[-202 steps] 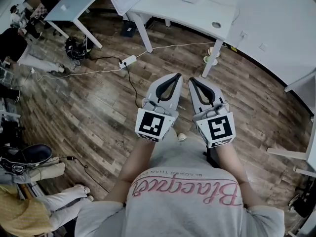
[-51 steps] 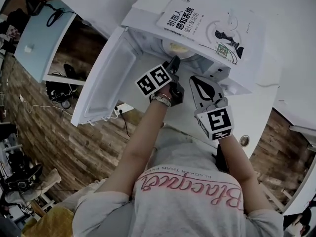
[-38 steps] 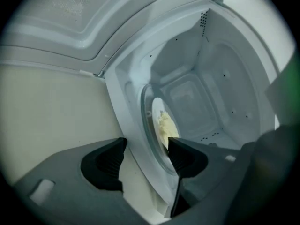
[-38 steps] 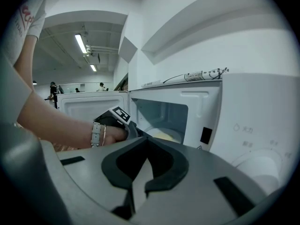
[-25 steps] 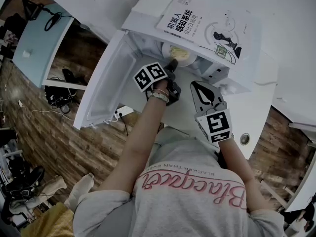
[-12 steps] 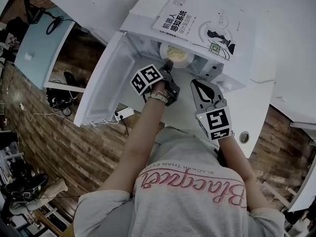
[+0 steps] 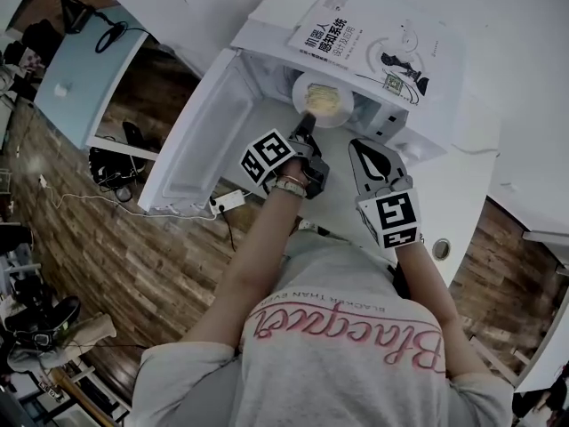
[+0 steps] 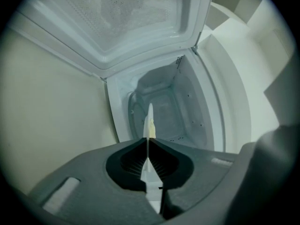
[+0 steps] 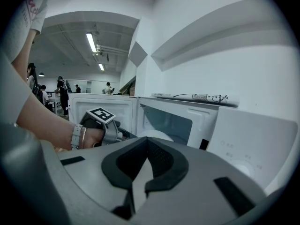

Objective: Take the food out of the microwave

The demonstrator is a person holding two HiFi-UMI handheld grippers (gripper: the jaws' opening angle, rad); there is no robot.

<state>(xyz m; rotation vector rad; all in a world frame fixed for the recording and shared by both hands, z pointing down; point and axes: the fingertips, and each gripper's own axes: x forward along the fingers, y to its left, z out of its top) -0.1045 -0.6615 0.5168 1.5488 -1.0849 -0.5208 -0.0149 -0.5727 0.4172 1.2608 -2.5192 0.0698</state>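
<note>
White plate point(image 7: 348, 105): round, yellow food point(image 7: 322, 101) face up, at microwave point(image 7: 267, 16) mouth.
Left gripper point(image 7: 307, 124): jaws just closed onto plate's near rim.
Right gripper point(image 7: 363, 147): jaws together, empty.

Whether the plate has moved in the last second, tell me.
Yes. The left tongs, just closed on its rim, have drawn the plate outward, from under the book.

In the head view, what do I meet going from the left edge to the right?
Pale blue table → open white microwave door → left gripper, its jaws just closed on the rim of the white plate of yellow food → right gripper, shut → round grommet hole in the white desk.
</note>
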